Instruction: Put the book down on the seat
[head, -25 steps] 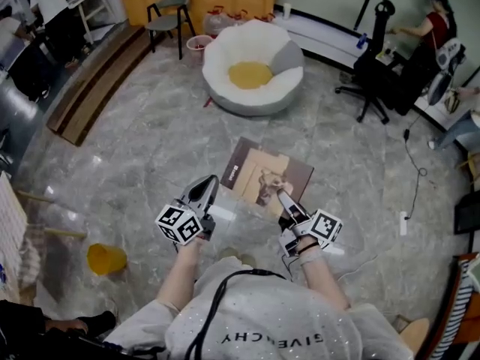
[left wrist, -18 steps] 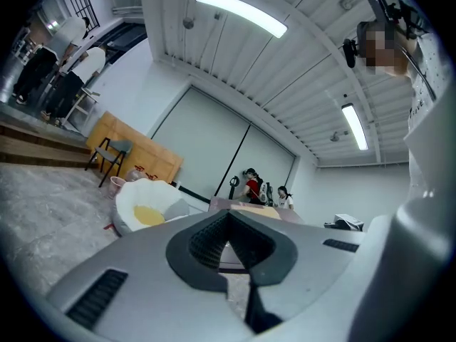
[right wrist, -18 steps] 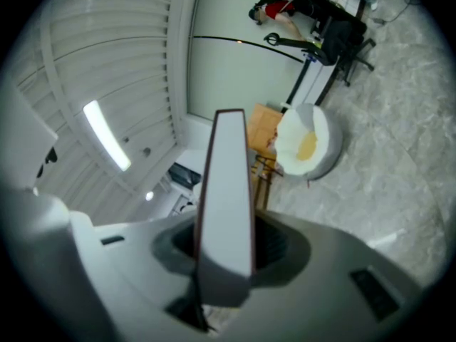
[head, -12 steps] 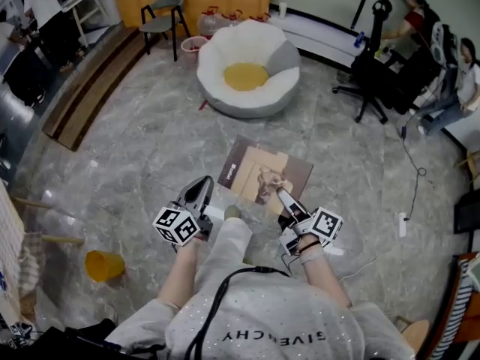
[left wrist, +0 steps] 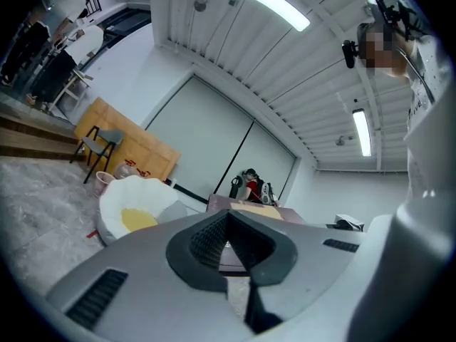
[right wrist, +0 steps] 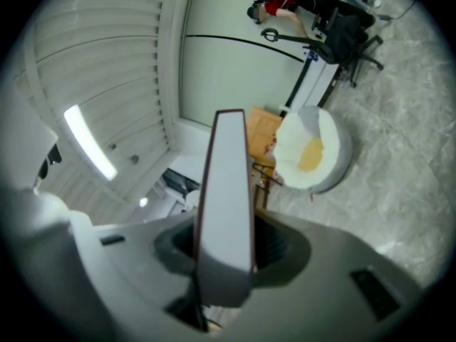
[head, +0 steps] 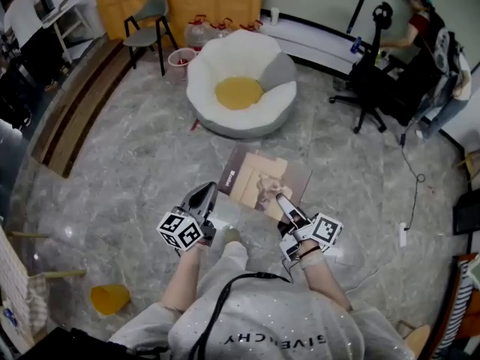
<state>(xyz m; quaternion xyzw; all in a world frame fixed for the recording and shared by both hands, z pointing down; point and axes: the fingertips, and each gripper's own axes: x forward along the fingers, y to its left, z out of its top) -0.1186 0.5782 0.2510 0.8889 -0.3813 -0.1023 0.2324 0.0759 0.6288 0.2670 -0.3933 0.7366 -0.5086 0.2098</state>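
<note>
my right gripper (head: 280,196) is clamped on the near edge of the book (head: 255,186), held level over the floor (head: 142,148) and well short of the white seat (head: 217,62). my left gripper (head: 209,191), jaws together and holding nothing, sits just beside the book's left corner.

An office workroom: desks (head: 54,15), a swivel chair (head: 370,81), beanbag seat (head: 214,66), marble floor (head: 127,175).
</note>
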